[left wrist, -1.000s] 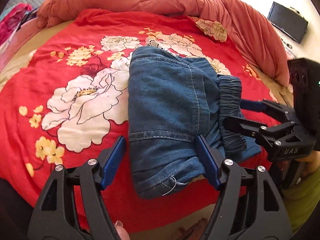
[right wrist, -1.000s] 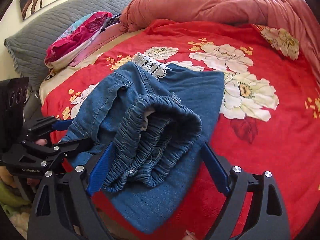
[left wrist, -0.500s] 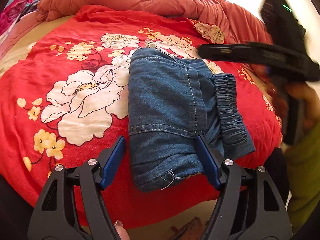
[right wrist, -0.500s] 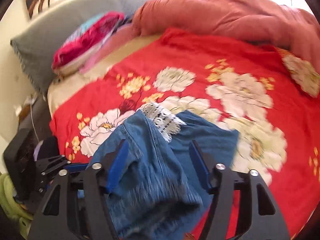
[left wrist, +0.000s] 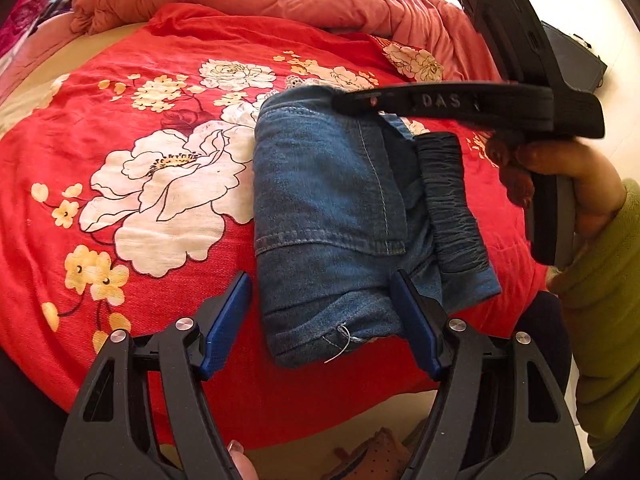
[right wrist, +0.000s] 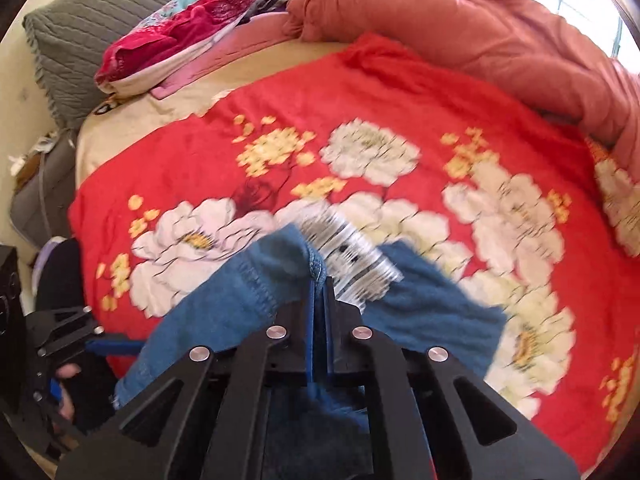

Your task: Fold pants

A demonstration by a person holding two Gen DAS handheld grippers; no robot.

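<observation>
The right wrist view is smeared by motion blur, so cloth edges there are hard to read. Nearest, the left gripper [left wrist: 320, 316] has its blue-padded fingers spread wide on either side of the folded blue denim pants [left wrist: 340, 216], not squeezing them. The pants lie as a thick rectangular bundle with stitched seams, a loose thread at the near hem, and a gathered elastic waistband [left wrist: 452, 204] along the right. Beyond, the right gripper [right wrist: 319, 284] has its fingers pressed together, pinching the bundle's far edge beside a white lace trim [right wrist: 352, 268]. Underneath spreads a red bedspread with white and yellow flowers [left wrist: 120, 120]; farthest lies a rumpled terracotta quilt [right wrist: 500, 36].
</observation>
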